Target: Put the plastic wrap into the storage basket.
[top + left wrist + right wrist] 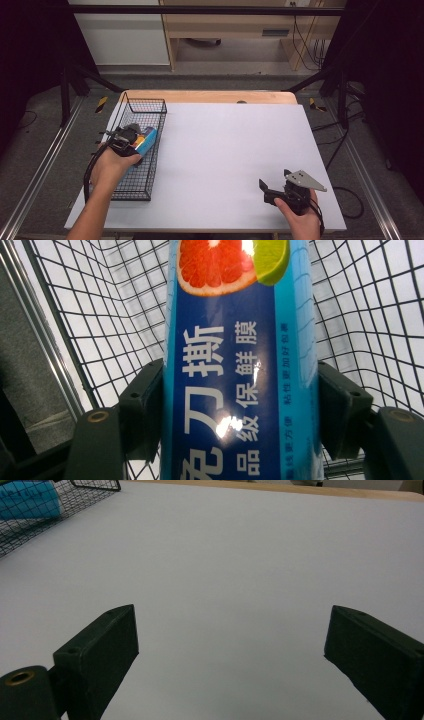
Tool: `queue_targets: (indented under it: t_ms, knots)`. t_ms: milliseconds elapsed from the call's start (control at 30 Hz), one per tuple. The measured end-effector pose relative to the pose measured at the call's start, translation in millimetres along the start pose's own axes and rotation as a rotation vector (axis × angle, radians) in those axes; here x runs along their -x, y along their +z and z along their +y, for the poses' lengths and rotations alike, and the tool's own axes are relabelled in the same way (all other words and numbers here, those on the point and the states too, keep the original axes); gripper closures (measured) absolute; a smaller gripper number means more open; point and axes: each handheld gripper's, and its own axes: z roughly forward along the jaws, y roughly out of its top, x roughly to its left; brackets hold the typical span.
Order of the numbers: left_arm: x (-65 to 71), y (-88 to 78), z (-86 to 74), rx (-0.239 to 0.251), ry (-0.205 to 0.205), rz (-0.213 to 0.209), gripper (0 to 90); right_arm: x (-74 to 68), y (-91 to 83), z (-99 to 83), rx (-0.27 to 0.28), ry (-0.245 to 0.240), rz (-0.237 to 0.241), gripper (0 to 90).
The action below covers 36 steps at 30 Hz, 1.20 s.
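Note:
A blue box of cling film (235, 375), printed with citrus slices and white characters, is clamped between the jaws of my left gripper (240, 410). In the high view the left gripper (131, 139) holds that box (147, 139) inside the black wire basket (145, 107) at the table's left. My right gripper (266, 189) rests low near the front right of the table, its jaws wide apart. In the right gripper view nothing lies between the open fingers of my right gripper (230, 650), and the blue box (27, 502) shows through the basket mesh (95, 486) far off.
The white table top (230, 145) stretches between basket and right hand. A wooden strip (210, 96) edges the far side. Dark frame rails and cables flank the table on the floor.

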Motion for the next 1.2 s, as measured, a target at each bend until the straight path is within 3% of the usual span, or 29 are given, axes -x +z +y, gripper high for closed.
queue_targets:
  t_ms: [100, 133, 267, 367, 433, 567, 600, 633, 833, 967, 1067, 1133, 1200]
  knots:
    - [-0.8, -1.1, -0.9, 0.01, 0.004, -0.005, 31.5, 0.0, 0.4, 0.0, 0.0, -0.005, -0.002, 7.3]
    - [-1.0, -3.2, -1.6, 0.032, 0.007, -0.007, 30.8, -0.1, 0.4, -0.1, -0.001, -0.005, -0.003, 7.3]
    - [-2.6, -19.5, -6.2, 0.165, -0.004, 0.015, 13.2, -0.3, 0.0, -0.3, -0.002, -0.006, -0.002, 7.3]
    - [1.0, -33.6, -13.6, 0.28, 0.011, 0.03, 11.0, 0.7, -1.6, 0.1, 0.003, -0.007, -0.004, 7.3]
    - [6.4, -41.5, -20.4, 0.39, 0.021, 0.013, 10.6, 2.1, -2.5, 0.0, 0.004, -0.008, -0.008, 7.2]
    - [26.2, -52.3, -34.3, 0.594, 0.052, -0.064, 8.1, 5.0, -4.1, -0.1, 0.008, -0.01, -0.019, 7.2]
    - [35.5, -55.4, -38.9, 0.663, 0.078, -0.096, 7.5, 5.6, -4.3, -0.1, 0.01, -0.014, -0.025, 7.2]
    - [42.3, -56.8, -40.9, 0.7, 0.094, -0.117, 6.2, 6.1, -4.9, -0.1, 0.012, -0.014, -0.029, 7.2]
    - [81.1, -57.6, -46.4, 0.827, 0.214, -0.215, 5.8, 5.5, -3.2, -0.3, 0.008, -0.021, -0.036, 6.9]
    - [106.8, -50.5, -46.7, 0.886, 0.266, -0.292, 5.6, 7.0, -2.6, -1.0, 0.006, -0.02, -0.037, 6.7]
    - [119.5, -38.8, -50.2, 0.93, 0.272, -0.344, 5.3, 8.1, -0.9, -2.3, -0.004, -0.012, -0.04, 6.6]
    - [127.8, -29.3, -53.3, 0.943, 0.28, -0.358, 5.4, 8.0, 0.3, -2.7, -0.008, -0.017, -0.047, 6.6]
    - [137.1, -19.1, -56.5, 0.948, 0.318, -0.355, 5.5, 7.9, 1.2, -3.1, -0.012, -0.017, -0.051, 6.6]
